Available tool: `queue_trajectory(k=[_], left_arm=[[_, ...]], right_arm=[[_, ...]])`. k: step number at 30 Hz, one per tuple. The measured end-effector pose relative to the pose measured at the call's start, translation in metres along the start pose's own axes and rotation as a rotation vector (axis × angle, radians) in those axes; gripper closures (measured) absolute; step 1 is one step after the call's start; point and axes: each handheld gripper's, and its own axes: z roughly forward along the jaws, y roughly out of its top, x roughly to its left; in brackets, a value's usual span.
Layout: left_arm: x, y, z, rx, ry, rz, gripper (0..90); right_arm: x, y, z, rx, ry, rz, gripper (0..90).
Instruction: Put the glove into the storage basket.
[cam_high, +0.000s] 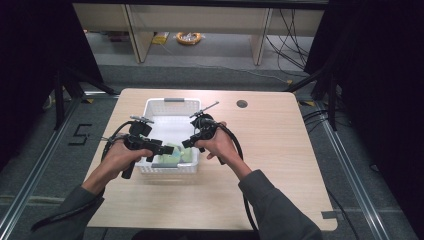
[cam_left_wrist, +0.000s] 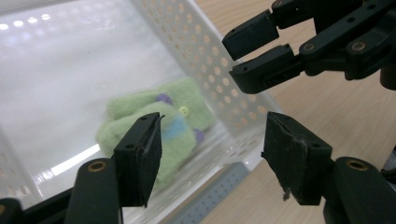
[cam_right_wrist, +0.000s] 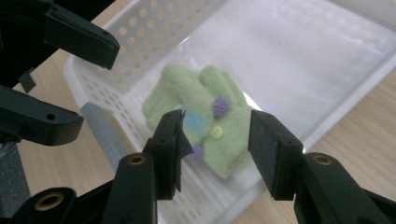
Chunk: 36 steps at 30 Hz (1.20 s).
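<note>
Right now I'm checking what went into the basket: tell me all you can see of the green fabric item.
The green fabric item looks like soft, fuzzy felt or fleece, pale green, folded or bunched into a lump. It carries purple dots, a light blue patch and a small yellow button-like spot. It lies on the floor of the white perforated basket, at the end nearest the person, against the wall. Both grippers hover above it with open jaws; nothing but the basket touches it.

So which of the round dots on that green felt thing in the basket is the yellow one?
On the green felt piece in the white basket, the yellow dot sits below the blue patch, between the two purple dots.
</note>
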Motion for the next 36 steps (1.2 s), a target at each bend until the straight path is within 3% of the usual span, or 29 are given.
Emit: queue_trajectory(k=[3, 4, 8, 13, 29, 33, 35, 36], left_arm=[[-0.005, -0.004, 0.0, -0.005, -0.01, -0.002, 34.7], [-0.007, -0.005, 0.0, -0.01, -0.002, 0.0, 34.3], [-0.007, -0.007, -0.003, 0.0, -0.014, 0.013, 31.8], [-0.016, -0.014, -0.004, -0.046, -0.021, -0.009, 29.5], [-0.05, -0.031, -0.003, -0.113, -0.069, 0.048, 25.8], [-0.058, -0.036, -0.001, -0.101, -0.068, 0.078, 25.3], [-0.061, -0.038, 0.0, -0.099, -0.073, 0.08, 25.3], [-0.063, -0.039, 0.0, -0.097, -0.077, 0.083, 25.2]], right_arm=[[-0.001, -0.004, -0.01, -0.017, 0.004, 0.005, 52.9], [-0.003, -0.005, -0.011, -0.042, 0.017, -0.029, 52.1], [-0.004, -0.01, -0.022, -0.07, 0.035, -0.017, 49.1], [-0.007, -0.021, -0.039, -0.116, 0.037, -0.024, 41.6], [-0.013, -0.064, -0.075, -0.22, 0.025, -0.032, 37.2], [-0.015, -0.075, -0.08, -0.237, 0.001, -0.04, 36.8], [-0.013, -0.081, -0.082, -0.238, 0.018, -0.019, 36.4], [-0.015, -0.083, -0.082, -0.248, 0.011, -0.037, 36.4]])
